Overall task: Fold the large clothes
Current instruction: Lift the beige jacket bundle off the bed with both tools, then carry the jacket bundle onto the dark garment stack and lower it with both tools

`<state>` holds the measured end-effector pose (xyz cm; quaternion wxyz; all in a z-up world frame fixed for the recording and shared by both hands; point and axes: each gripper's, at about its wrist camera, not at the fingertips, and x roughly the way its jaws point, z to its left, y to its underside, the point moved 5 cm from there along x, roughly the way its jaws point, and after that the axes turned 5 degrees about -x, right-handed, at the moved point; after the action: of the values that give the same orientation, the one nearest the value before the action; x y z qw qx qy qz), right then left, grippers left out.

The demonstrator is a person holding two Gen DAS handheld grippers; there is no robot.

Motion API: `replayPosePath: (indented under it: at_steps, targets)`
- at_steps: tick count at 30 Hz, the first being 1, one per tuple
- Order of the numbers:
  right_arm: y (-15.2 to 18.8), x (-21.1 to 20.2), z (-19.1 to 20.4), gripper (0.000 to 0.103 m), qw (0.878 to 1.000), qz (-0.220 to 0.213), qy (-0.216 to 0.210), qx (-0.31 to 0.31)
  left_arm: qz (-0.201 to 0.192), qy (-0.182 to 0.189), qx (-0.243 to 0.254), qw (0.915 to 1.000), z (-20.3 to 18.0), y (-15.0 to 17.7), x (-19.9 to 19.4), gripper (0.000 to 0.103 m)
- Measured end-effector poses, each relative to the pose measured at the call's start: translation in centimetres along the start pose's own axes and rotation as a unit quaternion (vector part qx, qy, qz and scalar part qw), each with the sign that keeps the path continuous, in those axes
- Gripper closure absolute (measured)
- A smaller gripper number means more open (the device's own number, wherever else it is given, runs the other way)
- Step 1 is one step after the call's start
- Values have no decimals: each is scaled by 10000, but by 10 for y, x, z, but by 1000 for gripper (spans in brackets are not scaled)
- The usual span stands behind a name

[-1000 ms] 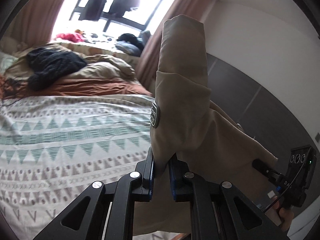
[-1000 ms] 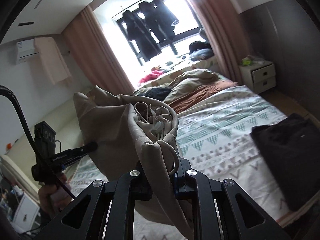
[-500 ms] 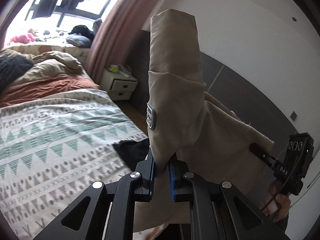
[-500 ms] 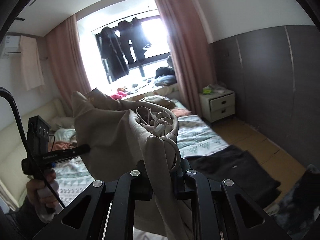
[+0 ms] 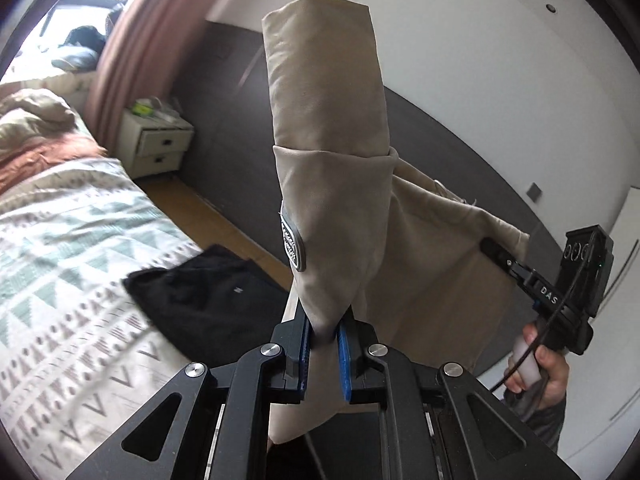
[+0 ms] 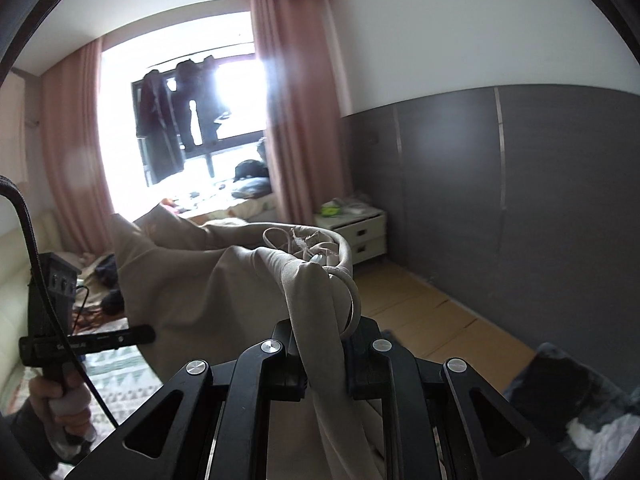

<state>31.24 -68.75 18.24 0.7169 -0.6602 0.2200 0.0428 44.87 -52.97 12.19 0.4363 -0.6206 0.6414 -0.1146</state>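
A large beige garment (image 5: 332, 184) with a grey oval patch hangs in the air between both grippers. My left gripper (image 5: 325, 340) is shut on one bunched part of it, the cloth rising above the blue pads. My right gripper (image 6: 323, 350) is shut on another part of the beige garment (image 6: 208, 280), where a drawstring loops out. The right gripper also shows at the right of the left wrist view (image 5: 500, 256), and the left gripper at the left of the right wrist view (image 6: 140, 334). The garment's lower part is hidden.
A bed with a patterned cover (image 5: 60, 248) lies at the left, a black folded garment (image 5: 204, 300) on its near corner. A white nightstand (image 5: 158, 146) stands by a dark wall panel (image 6: 520, 208). Wooden floor (image 6: 432, 316) runs alongside; dark clothes (image 6: 568, 400) lie at the right.
Both grippers have swung to the right with the garment held up; the views turned from the bed and window toward the dark wall, nightstand and floor. Both grips are unchanged.
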Motion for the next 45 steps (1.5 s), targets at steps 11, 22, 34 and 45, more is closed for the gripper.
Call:
replayPosePath:
  at_steps: [11, 22, 34, 45]
  targets:
    - [-16, 69, -29, 90, 9988, 403, 281, -77, 385, -122, -399, 9984, 33, -9, 66, 91]
    - [-20, 229, -12, 90, 9929, 1123, 129, -378, 578, -643, -1071, 9905, 144, -33, 122, 91]
    - [53, 374, -8, 91, 9787, 2019, 79, -366, 831, -1119, -1762, 9744, 254, -17, 173, 94]
    - [69, 367, -67, 31, 9675, 2269, 1095, 203, 788, -1255, -1862, 9713, 276, -3, 179, 31]
